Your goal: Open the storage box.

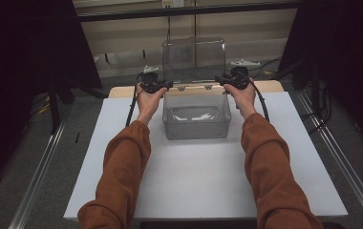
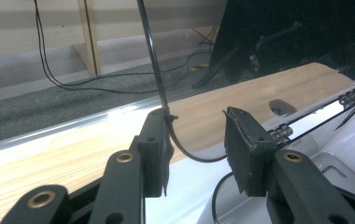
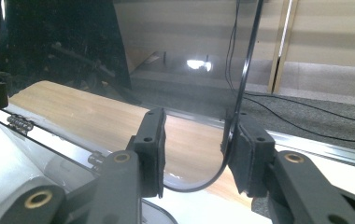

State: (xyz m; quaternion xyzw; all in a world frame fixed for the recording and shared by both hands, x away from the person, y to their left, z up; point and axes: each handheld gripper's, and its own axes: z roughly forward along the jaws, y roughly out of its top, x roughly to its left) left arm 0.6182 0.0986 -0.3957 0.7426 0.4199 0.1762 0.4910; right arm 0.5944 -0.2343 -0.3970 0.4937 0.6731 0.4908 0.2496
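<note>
Clear lid [image 1: 193, 57] stood upright; both grippers' fingers [image 2: 158, 154] [image 3: 252, 154] were spread around its edges; release should be gentle, together.

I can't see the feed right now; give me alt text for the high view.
A clear plastic box sits on a white table, its hinged transparent lid standing upright. A person in rust-orange sleeves holds the black left gripper and black right gripper at the lid's lower corners.

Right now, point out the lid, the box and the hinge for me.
lid [image 1: 194, 57], high view, middle of the upright clear panel
box [image 1: 197, 129], high view, front wall
hinge [image 2: 351, 96], left gripper view, its metal barrel
</note>
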